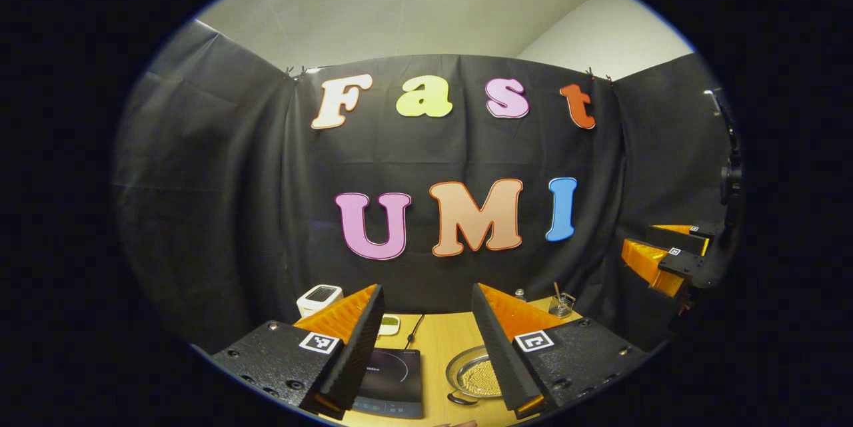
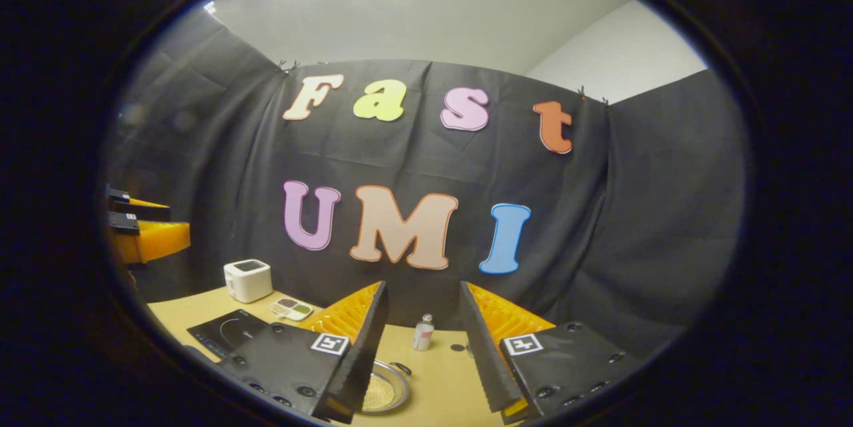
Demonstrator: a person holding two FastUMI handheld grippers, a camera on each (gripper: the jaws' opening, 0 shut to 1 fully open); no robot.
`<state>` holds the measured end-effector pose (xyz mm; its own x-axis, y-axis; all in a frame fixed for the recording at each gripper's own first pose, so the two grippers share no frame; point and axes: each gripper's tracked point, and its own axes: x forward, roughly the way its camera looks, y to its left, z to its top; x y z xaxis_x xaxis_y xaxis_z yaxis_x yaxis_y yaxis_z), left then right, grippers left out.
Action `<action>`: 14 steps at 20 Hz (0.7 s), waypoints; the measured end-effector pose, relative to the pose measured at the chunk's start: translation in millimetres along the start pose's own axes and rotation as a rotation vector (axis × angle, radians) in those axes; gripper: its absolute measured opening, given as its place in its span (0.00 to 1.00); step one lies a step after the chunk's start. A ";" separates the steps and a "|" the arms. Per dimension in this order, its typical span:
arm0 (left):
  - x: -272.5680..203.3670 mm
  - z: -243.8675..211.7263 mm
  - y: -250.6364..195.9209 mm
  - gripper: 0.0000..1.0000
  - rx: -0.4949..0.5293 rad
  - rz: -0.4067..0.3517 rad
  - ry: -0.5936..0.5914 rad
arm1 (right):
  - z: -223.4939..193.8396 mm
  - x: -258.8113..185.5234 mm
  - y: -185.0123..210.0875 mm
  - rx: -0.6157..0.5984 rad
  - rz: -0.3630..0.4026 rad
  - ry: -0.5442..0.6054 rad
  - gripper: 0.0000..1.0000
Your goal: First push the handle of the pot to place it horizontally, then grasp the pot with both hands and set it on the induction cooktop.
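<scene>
In the left gripper view the left gripper (image 1: 426,347) hangs above the wooden table (image 1: 436,340) with its fingers spread wide and nothing between them. Seen through that gap, the black induction cooktop (image 1: 393,380) lies at the near left, and the steel pot (image 1: 476,374) sits just to its right, apart from it, with small pale beads inside. The pot's dark handle (image 1: 460,399) points toward the near edge. Farther back are a flat white tray (image 1: 388,324), a white box-shaped device (image 1: 318,298), and at the far right a wire holder (image 1: 562,306). The other gripper (image 1: 666,254) shows high at the right edge, off the table.

In the right gripper view the right gripper (image 2: 420,347) is likewise spread open and empty above the table (image 2: 440,374). The pot (image 2: 383,388) lies near, partly behind its left finger. A small bottle (image 2: 422,332) stands beyond, and the cooktop (image 2: 226,332), tray (image 2: 291,308) and white device (image 2: 247,280) lie to the far left.
</scene>
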<state>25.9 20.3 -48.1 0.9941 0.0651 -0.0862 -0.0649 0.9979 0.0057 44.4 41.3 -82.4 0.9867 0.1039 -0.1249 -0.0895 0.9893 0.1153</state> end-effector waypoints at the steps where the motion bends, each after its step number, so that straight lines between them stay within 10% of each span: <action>1: 1.6 -4.7 9.8 0.81 0.006 -0.007 0.003 | -3.5 1.4 3.5 -0.006 -0.011 0.004 0.62; 8: 6.8 -28.0 42.5 0.80 -0.016 -0.095 0.021 | -46.2 -7.1 62.6 -0.029 -0.029 0.134 0.38; 11: 12.2 -31.5 52.7 0.82 -0.023 -0.092 0.027 | -74.7 -10.2 85.8 0.034 0.028 0.228 0.04; 14: 23.8 -39.9 54.9 0.82 -0.020 -0.085 0.049 | -100.6 -6.5 87.2 0.080 0.054 0.310 0.05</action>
<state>42.6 76.6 -89.6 0.9907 -0.0206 -0.1346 0.0176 0.9996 -0.0239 16.5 137.2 -170.7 0.8915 0.1942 -0.4093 -0.1172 0.9716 0.2056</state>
